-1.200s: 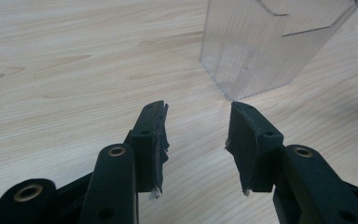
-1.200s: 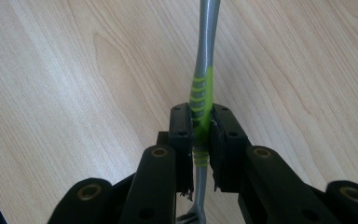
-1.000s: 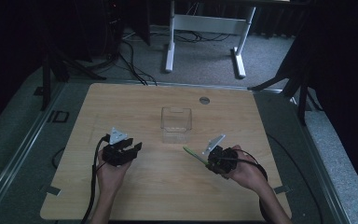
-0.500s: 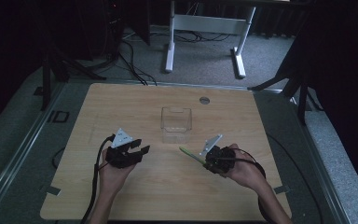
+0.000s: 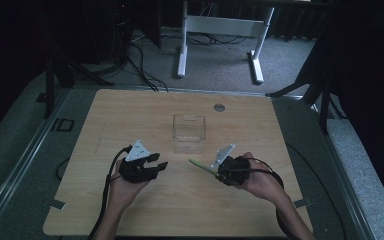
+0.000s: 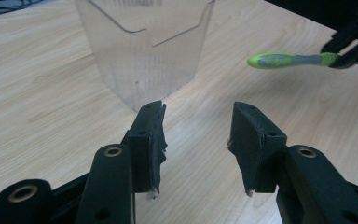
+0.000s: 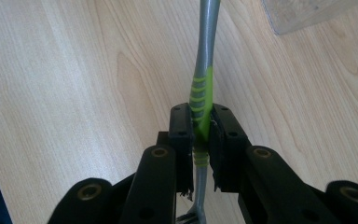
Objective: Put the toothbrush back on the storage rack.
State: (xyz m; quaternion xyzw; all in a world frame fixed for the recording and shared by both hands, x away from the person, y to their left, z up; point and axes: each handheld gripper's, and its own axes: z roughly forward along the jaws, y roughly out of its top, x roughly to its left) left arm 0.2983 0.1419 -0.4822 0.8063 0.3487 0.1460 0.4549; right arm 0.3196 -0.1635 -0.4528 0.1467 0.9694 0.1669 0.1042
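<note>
A clear plastic container (image 5: 189,134) stands upright at the middle of the wooden table (image 5: 130,110). My right gripper (image 5: 220,172) is shut on a green and grey toothbrush (image 5: 200,165), which it holds level with its end pointing left, just in front of the container. In the right gripper view the pads (image 7: 182,126) clamp the green grip of the toothbrush (image 7: 201,100). My left gripper (image 5: 158,163) hovers front-left of the container, open with nothing between its jaws. The left gripper view has the container (image 6: 144,46) ahead of the left gripper (image 6: 196,135), and the toothbrush (image 6: 289,59) to the right.
A round grey grommet (image 5: 219,107) sits in the table behind the container. White desk legs (image 5: 182,45) and cables (image 5: 140,60) lie on the floor beyond the far edge. Bare wood surrounds both hands.
Both hands have barely shifted. The right gripper keeps its hold on the toothbrush and the left jaws stay apart.
</note>
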